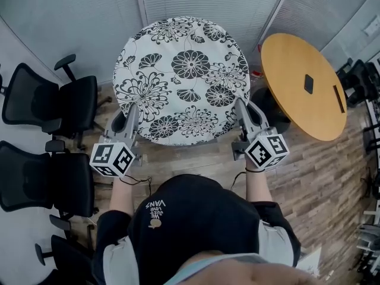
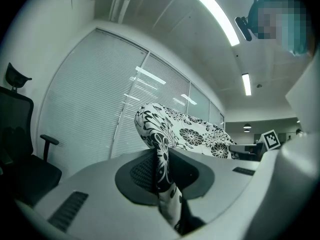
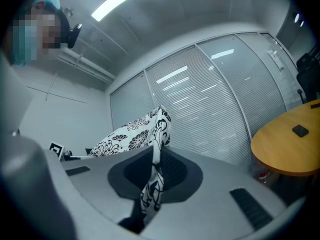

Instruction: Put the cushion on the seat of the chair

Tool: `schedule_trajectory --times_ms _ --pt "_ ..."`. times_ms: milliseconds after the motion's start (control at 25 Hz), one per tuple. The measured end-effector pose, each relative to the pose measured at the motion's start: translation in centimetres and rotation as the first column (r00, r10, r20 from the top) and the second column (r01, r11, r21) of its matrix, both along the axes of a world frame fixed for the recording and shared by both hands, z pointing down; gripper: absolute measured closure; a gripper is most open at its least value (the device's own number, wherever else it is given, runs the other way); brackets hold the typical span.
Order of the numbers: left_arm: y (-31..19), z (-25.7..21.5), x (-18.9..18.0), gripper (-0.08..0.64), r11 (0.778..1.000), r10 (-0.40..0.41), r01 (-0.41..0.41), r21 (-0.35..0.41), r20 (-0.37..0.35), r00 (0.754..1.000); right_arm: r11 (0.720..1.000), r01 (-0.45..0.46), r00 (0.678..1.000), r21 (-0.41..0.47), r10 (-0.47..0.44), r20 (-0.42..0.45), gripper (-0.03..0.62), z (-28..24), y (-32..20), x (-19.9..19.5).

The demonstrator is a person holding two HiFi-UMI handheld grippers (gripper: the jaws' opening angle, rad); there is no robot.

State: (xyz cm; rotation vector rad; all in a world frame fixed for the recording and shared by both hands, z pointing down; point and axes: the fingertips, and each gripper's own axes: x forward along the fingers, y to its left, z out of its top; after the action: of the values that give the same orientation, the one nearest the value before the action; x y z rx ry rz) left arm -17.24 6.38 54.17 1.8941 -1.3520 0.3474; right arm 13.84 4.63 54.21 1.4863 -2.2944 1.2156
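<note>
The round white cushion with black flower print [image 1: 184, 76] is held in the air, spread ahead of and between both tools. The left hand-held gripper [image 1: 132, 113] is closed narrow on the cushion's near-left edge, with fabric pinched between its jaws. The right hand-held gripper [image 1: 240, 108] pinches the near-right edge the same way. The pick-up looks done. What remains is carrying it to a seat, lowering and releasing. Black mesh office chairs [image 1: 62, 103] stand off to the left of the left hand-held gripper, none bearing the cushion.
</note>
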Motion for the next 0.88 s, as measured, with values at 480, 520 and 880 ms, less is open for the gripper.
schedule_trajectory --times_ms 480,520,880 --pt "0.11 0.37 -0.08 0.5 1.0 0.0 0.0 -0.001 -0.006 1.0 1.0 -0.003 1.0 -0.006 0.003 0.009 0.558 0.34 0.4 -0.03" --pt "0.04 0.42 -0.09 0.5 1.0 -0.001 0.001 -0.001 -0.006 1.0 1.0 -0.004 1.0 -0.005 0.004 0.009 0.558 0.32 0.34 -0.04" --pt "-0.01 0.86 -0.17 0.5 1.0 -0.014 0.014 -0.004 -0.011 1.0 1.0 0.014 1.0 -0.01 -0.014 0.011 0.558 0.51 0.06 -0.51"
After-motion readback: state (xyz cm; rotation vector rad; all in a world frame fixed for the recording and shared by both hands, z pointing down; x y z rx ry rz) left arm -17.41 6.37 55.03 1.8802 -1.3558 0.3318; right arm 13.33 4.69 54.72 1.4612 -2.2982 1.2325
